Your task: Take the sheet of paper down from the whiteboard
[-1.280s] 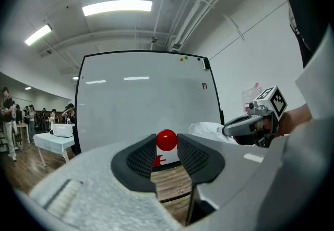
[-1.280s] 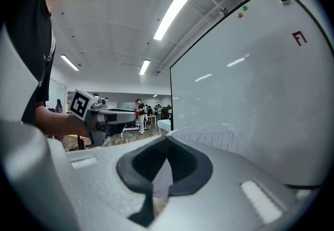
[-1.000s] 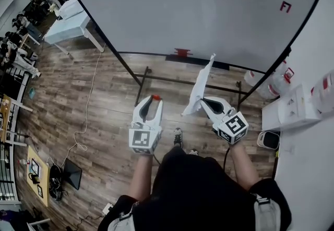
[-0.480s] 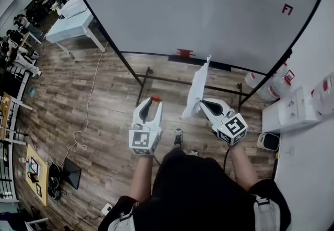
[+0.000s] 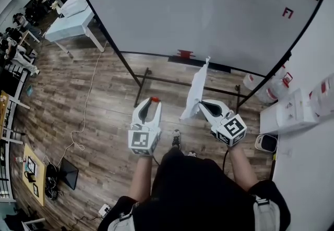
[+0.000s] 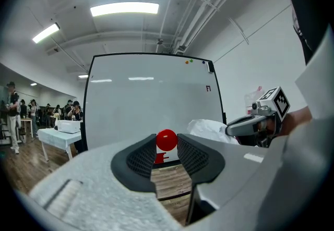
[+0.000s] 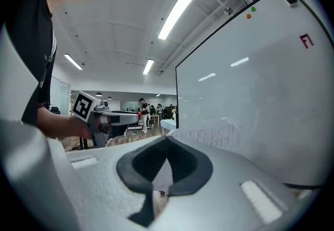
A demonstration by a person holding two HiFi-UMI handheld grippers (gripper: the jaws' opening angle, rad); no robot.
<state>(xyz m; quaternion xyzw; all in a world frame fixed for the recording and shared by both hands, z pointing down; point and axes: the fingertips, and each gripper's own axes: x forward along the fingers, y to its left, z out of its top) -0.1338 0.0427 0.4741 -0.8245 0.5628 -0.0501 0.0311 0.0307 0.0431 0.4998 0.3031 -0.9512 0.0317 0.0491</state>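
Keep the right gripper pinched tight on the lower edge of the sheet of paper, rising close before the whiteboard, seemingly free of it already. Hold the small red ball, likely the magnet, clamped in the left gripper. Pull back gently, without creasing. Mind the stand's crossbar just ahead; use the open wooden floor at left.

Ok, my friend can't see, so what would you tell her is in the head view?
Seen from above, a person's right gripper pinches a white sheet of paper, held upright in front of the whiteboard. The left gripper holds a small red ball over a wooden floor.
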